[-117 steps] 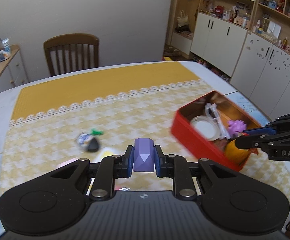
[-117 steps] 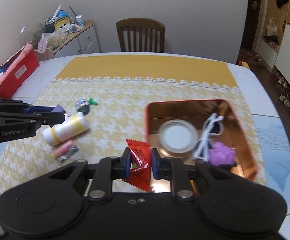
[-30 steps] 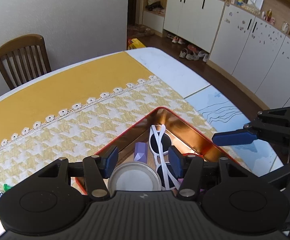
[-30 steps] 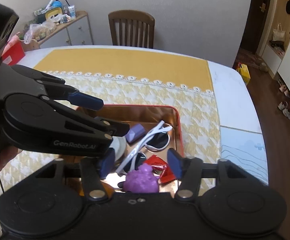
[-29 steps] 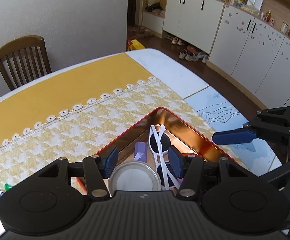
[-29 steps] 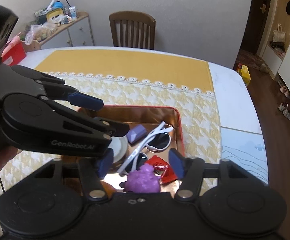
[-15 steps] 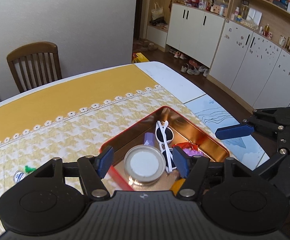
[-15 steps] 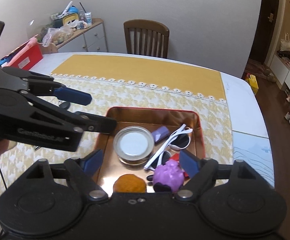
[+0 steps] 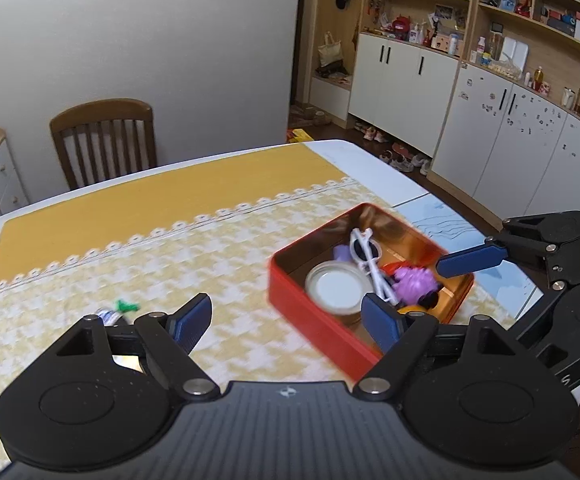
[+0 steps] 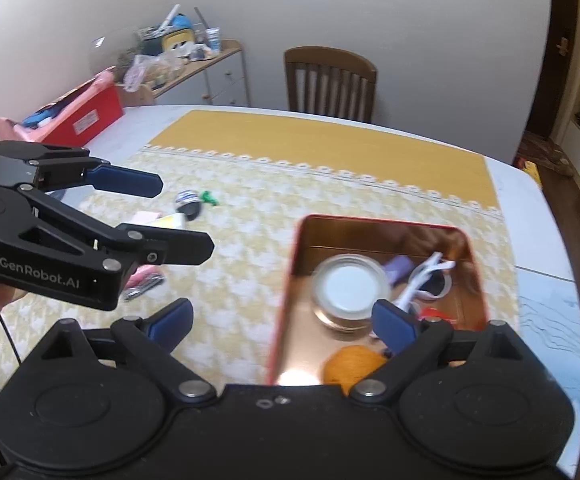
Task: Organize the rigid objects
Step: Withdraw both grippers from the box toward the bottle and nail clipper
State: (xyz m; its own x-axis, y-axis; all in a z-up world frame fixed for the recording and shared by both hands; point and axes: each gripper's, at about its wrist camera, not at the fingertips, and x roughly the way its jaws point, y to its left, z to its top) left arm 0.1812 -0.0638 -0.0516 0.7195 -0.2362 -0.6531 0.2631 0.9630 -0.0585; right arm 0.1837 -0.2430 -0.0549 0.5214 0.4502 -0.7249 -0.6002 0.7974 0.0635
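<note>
Between the opening fingers [image 9: 189, 318] of the left gripper [image 9: 290, 318] nothing is held; the right gripper [image 10: 285, 320] likewise spreads empty. Ahead and left on the tabletop [image 10: 249, 216] lies a small dark-capped object [image 10: 189, 203], judged light, rigid, best pinched across its body, well apart from the red tin [image 9: 314, 320] holding 1 lid [image 10: 348, 286] and sunglasses [image 9: 368, 258].

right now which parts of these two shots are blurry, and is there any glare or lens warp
Left wrist view: the red tin and the yellow tablecloth near it are motion-smeared, the far cabinets sharper; the fisheye bows the table edge. Right wrist view: the glass jar and white sunglasses are soft, and a bright glare spot sits on the tin's shiny floor.
</note>
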